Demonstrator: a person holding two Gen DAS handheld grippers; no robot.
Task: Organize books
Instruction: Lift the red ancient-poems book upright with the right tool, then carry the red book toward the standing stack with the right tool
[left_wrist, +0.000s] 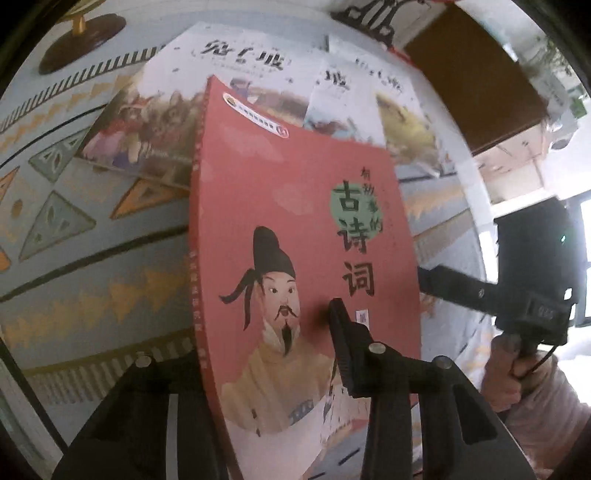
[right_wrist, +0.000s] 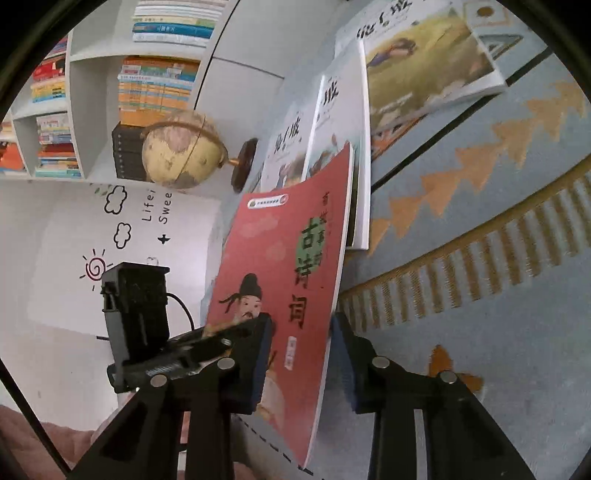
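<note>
- Two grippers meet on one red book (left_wrist: 295, 229), held up off the patterned rug (left_wrist: 92, 258) with its cover facing both cameras.
- Left gripper (left_wrist: 266, 332): narrowed onto the book's lower part. One finger lies across the cover beside the painted figure and the other is hidden behind the book, so it appears clamped on it.
- Right gripper (right_wrist: 301, 354): the book's lower edge stands between its pads. The left pad sits against the cover. The right pad (right_wrist: 343, 354) is at the back near the page edge, but I cannot tell whether it presses.
- No earlier view is given, so only the present grip can be judged.
- The book's long axis runs away from both grippers, towards the white picture books (left_wrist: 229, 92) lying overlapped on the rug beyond it. Its far end tilts over them.
- Each gripper holds the near end, the left on the spine side and the right on the open-page side.
- My judgement: the coming move turns on carrying that far end over the white books or towards the bookshelf (right_wrist: 110, 92) behind the globe (right_wrist: 181, 151). A one-sided hold could let the thin book flop.
</note>
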